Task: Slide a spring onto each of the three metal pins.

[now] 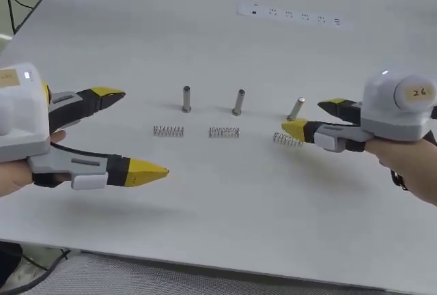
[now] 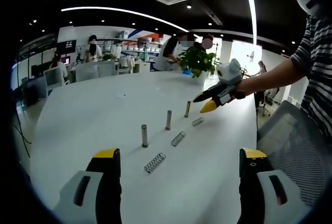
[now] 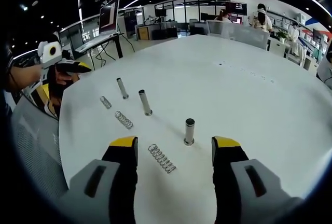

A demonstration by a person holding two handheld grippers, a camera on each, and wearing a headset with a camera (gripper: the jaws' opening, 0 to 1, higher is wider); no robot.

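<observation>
1. Spreading under everything you work on, the white worktop [image 1: 225,49] carries three pins and three springs in two rows across your front.
2. Your left gripper [image 1: 143,132] hovers over the near left of the worktop with its yellow-tipped jaws wide apart and nothing between them. In the left gripper view, it [image 2: 179,154] looks along both rows from their left end.
3. Your right gripper [image 1: 302,117] hangs at the right end of the rows, its jaws also apart and clamped on nothing. In the right gripper view, the nearest pin and spring lie just ahead of it [image 3: 175,142], in the gap between the two tips. In the head view its near tip sits just beside the right-hand spring; you cannot tell whether they touch.
4. A white power strip [image 1: 290,15] lies flat at the far side of the worktop, well apart from the parts.
5. The left pin [image 1: 186,98], the middle pin [image 1: 239,102] and the right pin [image 1: 297,108] stand on end in the far row, each bare.
6. The left spring [image 1: 168,131], the middle spring [image 1: 224,132] and the right spring [image 1: 287,139] lie on their sides in the near row, each just in front of its own pin and apart from it.
</observation>
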